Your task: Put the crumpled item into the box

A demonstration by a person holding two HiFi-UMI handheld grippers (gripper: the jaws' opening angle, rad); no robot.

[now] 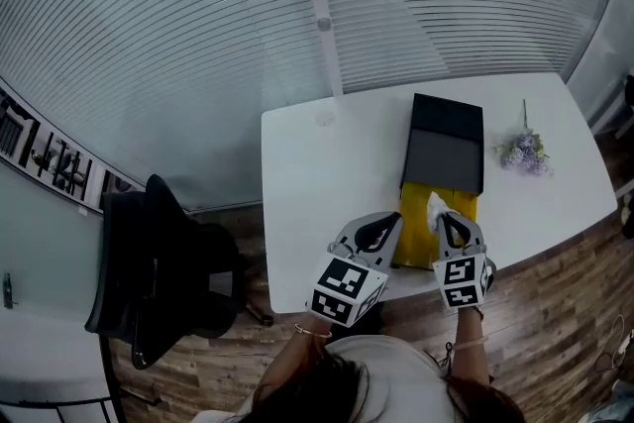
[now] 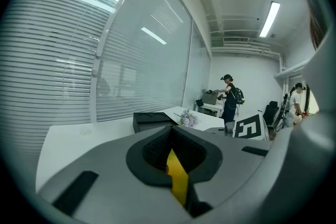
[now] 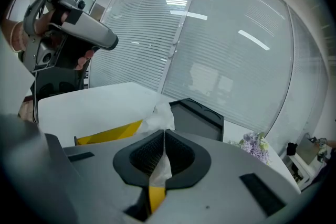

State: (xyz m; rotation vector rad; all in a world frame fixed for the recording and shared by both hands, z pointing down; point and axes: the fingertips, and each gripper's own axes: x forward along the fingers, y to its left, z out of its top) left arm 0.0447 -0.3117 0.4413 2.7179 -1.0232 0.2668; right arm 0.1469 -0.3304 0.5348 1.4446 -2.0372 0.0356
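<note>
A yellow bag [image 1: 420, 218] lies at the table's near edge, its far end against an open black box [image 1: 445, 157]. White crumpled paper [image 1: 436, 207] sticks out of the bag's right side. My left gripper [image 1: 392, 231] is shut on the bag's left edge; a yellow strip [image 2: 178, 177] shows between its jaws. My right gripper [image 1: 451, 229] is shut on the crumpled paper [image 3: 159, 116] together with the bag's yellow edge [image 3: 107, 134]. Just beyond it in the right gripper view stands the box [image 3: 197, 116].
A sprig of purple flowers [image 1: 523, 154] lies right of the box on the white table [image 1: 317, 183]. A black chair [image 1: 158, 263] stands left of the table. Window blinds run behind. Two people [image 2: 230, 98] stand far off in the room.
</note>
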